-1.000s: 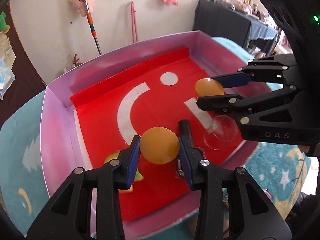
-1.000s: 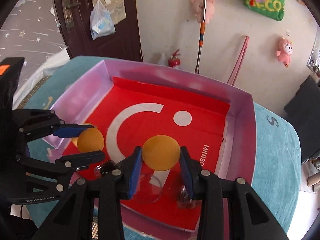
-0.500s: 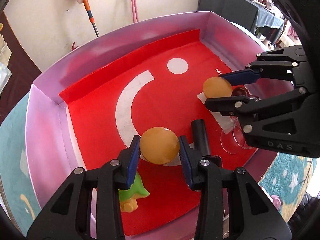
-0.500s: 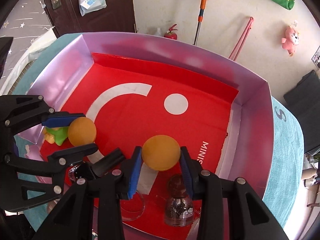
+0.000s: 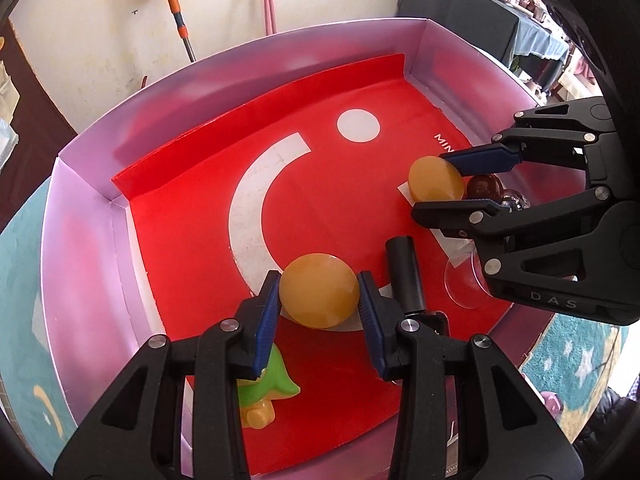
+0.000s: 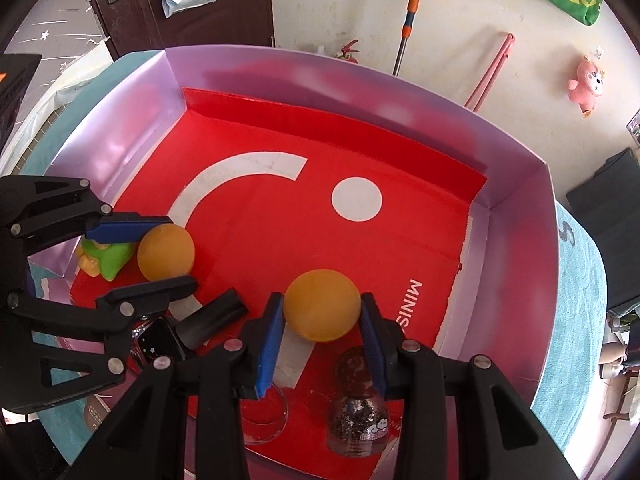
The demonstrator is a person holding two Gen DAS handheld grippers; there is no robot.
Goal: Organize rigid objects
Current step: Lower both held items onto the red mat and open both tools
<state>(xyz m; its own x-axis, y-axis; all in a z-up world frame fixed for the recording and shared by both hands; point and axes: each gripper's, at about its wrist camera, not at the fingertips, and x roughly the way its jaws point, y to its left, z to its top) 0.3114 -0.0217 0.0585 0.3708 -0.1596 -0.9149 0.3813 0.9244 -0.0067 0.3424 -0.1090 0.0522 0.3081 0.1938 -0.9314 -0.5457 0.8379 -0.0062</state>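
My left gripper (image 5: 318, 294) is shut on an orange ball (image 5: 319, 296) and holds it above the near left part of the purple box (image 5: 84, 216) with a red floor. It also shows in the right wrist view (image 6: 148, 254) with its ball (image 6: 166, 253). My right gripper (image 6: 322, 312) is shut on a second orange ball (image 6: 322, 305) above the box's near right part; it shows in the left wrist view (image 5: 444, 180) with its ball (image 5: 435, 179).
In the box lie a green and yellow toy (image 5: 266, 394), a black cylinder (image 5: 406, 270), a clear glass cup (image 6: 266, 416) and a glitter bottle with a brown cap (image 6: 358, 414). A teal star cloth (image 5: 576, 356) surrounds the box. A wall stands behind.
Both grippers have moved forward and lower over the box, each still holding its ball. The toy, bottle and black cylinder have come into fuller view.
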